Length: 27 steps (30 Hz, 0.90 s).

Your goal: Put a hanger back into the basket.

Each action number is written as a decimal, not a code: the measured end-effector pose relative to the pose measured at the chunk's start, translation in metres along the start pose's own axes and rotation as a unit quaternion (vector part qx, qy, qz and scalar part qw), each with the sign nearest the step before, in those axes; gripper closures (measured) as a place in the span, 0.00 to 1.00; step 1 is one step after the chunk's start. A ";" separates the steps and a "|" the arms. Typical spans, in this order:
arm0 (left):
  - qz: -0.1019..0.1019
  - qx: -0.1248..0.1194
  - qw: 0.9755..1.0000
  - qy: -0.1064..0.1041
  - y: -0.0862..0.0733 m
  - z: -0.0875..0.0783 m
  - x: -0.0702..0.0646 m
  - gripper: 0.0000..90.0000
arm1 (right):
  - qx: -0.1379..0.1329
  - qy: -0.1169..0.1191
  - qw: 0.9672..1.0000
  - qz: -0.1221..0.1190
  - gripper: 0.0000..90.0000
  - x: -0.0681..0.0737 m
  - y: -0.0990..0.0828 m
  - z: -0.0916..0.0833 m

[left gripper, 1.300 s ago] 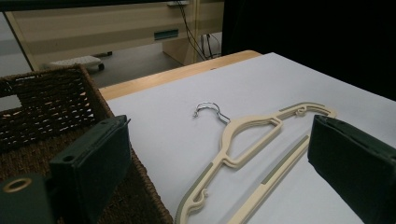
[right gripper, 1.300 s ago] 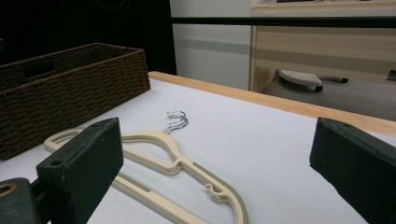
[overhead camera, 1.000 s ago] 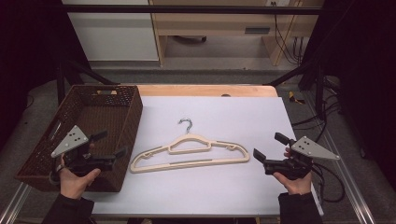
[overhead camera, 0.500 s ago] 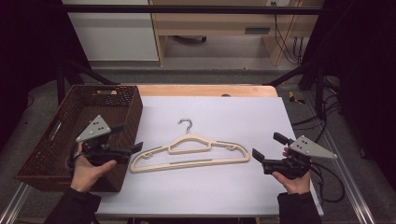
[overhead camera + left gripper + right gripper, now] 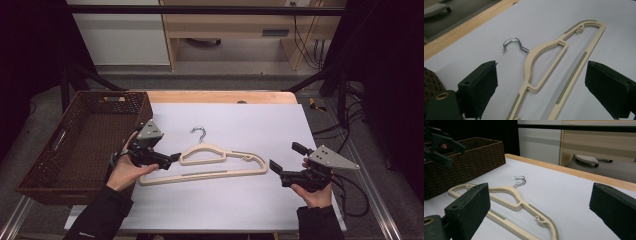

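Note:
A cream plastic hanger [image 5: 210, 162] with a metal hook [image 5: 198, 132] lies flat on the white table sheet [image 5: 240, 205]. My left gripper [image 5: 168, 159] is open at the hanger's left end, just above it. In the left gripper view, the hanger [image 5: 544, 52] runs up between the wide-apart jaws of the left gripper [image 5: 544, 87]. My right gripper [image 5: 286, 157] is open a short way off the hanger's right end, not touching it. The right gripper [image 5: 541, 207] looks along the hanger [image 5: 511, 195], with nothing between its fingers.
A dark brown woven basket [image 5: 115, 95] stands at the table's left side, next to the left hand; it looks empty. In the right gripper view the basket [image 5: 474, 157] rises behind the hanger. A wooden table edge [image 5: 215, 96] runs along the back.
My left gripper has moved right and forward from the basket's right wall to the hanger's left end. The right gripper and the hanger have stayed put.

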<state>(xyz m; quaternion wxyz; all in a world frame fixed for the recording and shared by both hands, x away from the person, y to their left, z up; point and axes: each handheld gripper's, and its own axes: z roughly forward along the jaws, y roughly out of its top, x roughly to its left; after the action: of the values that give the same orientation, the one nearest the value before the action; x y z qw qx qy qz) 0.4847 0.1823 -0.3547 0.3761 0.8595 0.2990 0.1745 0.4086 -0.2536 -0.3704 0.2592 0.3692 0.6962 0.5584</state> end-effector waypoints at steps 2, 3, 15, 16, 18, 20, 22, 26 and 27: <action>0.003 0.018 1.000 0.008 -0.002 0.010 0.001 0.14 | 0.003 0.000 1.000 -0.003 0.04 0.000 0.000 0.001; 0.003 0.025 1.000 0.013 -0.003 0.015 0.001 0.15 | 0.003 0.000 1.000 -0.002 0.04 0.000 -0.001 0.001; -0.036 0.069 0.997 0.017 -0.022 0.061 0.003 0.22 | 0.008 0.002 1.000 -0.004 0.04 0.000 -0.002 0.003; -0.038 0.072 0.997 0.019 -0.024 0.065 0.004 0.23 | 0.008 0.002 1.000 -0.003 0.04 0.000 -0.002 0.003; -0.049 0.074 0.996 0.020 -0.029 0.070 0.008 0.24 | 0.009 0.001 1.000 -0.002 0.04 0.000 -0.003 0.003; -0.063 0.076 0.995 0.019 -0.034 0.077 0.013 0.27 | 0.010 0.001 1.000 -0.003 0.04 0.000 -0.003 0.003; -0.068 0.084 0.994 0.022 -0.039 0.081 0.017 0.31 | 0.010 0.002 1.000 -0.004 0.04 0.000 -0.003 0.004; -0.071 0.098 0.992 0.025 -0.044 0.088 0.020 0.37 | 0.011 0.002 1.000 -0.003 0.04 0.000 -0.003 0.004; -0.066 0.102 0.992 0.025 -0.045 0.089 0.020 0.40 | 0.013 0.001 1.000 -0.004 0.04 0.000 -0.004 0.005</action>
<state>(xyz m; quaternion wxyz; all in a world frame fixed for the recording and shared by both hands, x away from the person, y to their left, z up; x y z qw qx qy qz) 0.5298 0.1714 -0.4455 0.2900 0.8670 0.3808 0.1388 0.4113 -0.2509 -0.3750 0.2558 0.3687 0.7053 0.5488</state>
